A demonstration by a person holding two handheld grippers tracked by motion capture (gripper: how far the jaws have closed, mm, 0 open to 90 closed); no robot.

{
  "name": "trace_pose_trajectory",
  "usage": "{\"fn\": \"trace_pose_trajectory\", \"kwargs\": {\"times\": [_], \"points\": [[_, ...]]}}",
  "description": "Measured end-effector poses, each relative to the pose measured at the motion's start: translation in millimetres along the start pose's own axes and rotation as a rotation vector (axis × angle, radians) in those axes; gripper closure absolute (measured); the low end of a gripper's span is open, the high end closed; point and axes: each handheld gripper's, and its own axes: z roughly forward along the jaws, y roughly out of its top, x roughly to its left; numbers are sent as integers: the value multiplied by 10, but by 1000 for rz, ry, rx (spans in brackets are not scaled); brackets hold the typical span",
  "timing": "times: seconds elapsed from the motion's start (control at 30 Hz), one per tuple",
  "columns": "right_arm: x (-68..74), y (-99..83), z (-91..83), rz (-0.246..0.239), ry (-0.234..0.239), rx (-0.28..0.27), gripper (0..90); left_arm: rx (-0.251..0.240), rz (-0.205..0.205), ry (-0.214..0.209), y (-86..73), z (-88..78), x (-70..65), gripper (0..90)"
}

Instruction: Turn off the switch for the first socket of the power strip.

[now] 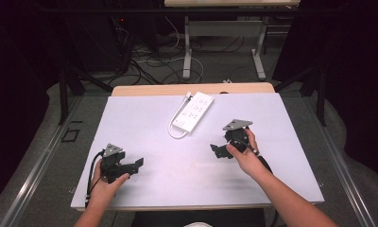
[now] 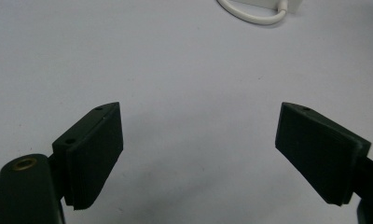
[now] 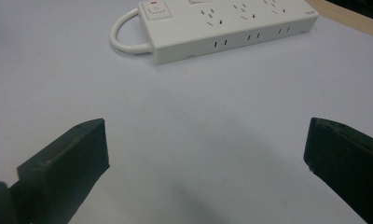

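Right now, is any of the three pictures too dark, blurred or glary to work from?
High view: table evenly lit, surroundings dark, power strip sharp. Left gripper view: near fingers soft and dim, with a faint shadow on the sheet below. Right gripper view: power strip clear, its socket slots readable, no glare.

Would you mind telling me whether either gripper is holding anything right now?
Nothing is held: the left gripper and right gripper are both open over bare table, short of the power strip.

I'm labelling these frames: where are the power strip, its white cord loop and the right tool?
power strip (image 3: pixel 231 28), right gripper view, on its socket face.
white cord loop (image 1: pixel 176 134), high view, on the loop's bend.
right tool (image 1: pixel 218 149), high view, between its fingertips.
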Motion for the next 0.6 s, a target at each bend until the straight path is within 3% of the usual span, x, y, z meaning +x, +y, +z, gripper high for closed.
{"fn": "trace_pose_trajectory", "kwargs": {"times": [0.23,0.6], "points": [[-18,-213,-132,7,-3,-17,0,-2,-4,5,1,-5,2,135],[-219,-532,-373,92,-63,-47,0,-1,3,13,-2,-2,-2,113]]}}
